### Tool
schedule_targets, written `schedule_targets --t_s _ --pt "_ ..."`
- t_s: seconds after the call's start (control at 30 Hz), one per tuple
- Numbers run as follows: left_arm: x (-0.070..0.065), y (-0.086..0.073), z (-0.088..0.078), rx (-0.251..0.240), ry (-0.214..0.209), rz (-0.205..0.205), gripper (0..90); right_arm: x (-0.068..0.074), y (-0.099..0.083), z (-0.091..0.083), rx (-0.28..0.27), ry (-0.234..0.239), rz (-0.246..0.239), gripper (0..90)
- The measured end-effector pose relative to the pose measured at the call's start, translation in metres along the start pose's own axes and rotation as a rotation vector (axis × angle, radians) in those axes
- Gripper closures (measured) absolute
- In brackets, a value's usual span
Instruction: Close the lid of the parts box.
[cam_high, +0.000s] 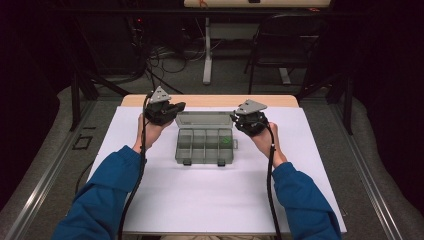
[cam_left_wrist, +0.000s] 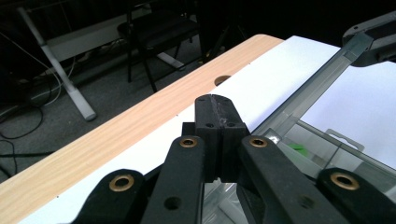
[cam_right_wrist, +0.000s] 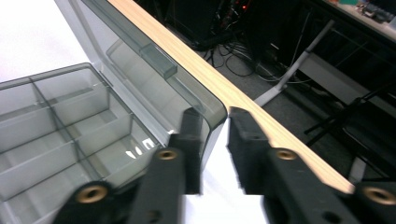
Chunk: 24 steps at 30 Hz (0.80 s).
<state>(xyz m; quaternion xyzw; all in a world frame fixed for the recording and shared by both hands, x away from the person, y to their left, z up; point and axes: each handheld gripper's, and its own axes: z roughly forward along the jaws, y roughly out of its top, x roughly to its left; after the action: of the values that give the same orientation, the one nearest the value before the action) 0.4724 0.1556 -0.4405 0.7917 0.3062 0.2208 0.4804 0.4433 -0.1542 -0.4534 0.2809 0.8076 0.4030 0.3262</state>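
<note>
Your wooden table (cam_high: 210, 100) carries a white sheet (cam_high: 200, 200) that covers nearly all of it, leaving a bare strip of wood along the 12 o'clock edge. A grey compartment box (cam_high: 205, 145) sits directly on that sheet, just toward 12 o'clock from centre, its lid (cam_high: 204, 119) standing open on the 12 o'clock side

One table (cam_high: 210, 200). One clear box (cam_high: 205, 146) on it, with one lid (cam_high: 204, 119) raised. One small green item (cam_high: 226, 141) inside the box. Two hand-held grippers: the left (cam_high: 176, 107) and the right (cam_high: 235, 118). One chair (cam_high: 285, 40) behind the table.
</note>
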Motion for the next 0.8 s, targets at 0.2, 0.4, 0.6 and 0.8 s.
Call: schedule_targets --t_s 0.2,0.4,0.6,0.8 --pt "-0.004 -0.004 -0.005 0.0 -0.014 0.001 90.0 0.0 0.004 -0.012 -0.043 0.054 0.044 43.7" --pt "-0.007 -0.008 -0.007 0.001 -0.014 0.01 90.0 0.006 0.017 -0.025 -0.105 0.07 0.035 62.5" --pt "-0.011 -0.012 -0.013 -0.003 -0.017 0.007 90.0 0.013 0.025 -0.022 -0.081 0.031 0.009 85.7" --pt "-0.018 -0.02 -0.017 0.015 -0.021 0.03 90.0 0.019 0.028 -0.018 -0.053 0.028 0.004 89.8"
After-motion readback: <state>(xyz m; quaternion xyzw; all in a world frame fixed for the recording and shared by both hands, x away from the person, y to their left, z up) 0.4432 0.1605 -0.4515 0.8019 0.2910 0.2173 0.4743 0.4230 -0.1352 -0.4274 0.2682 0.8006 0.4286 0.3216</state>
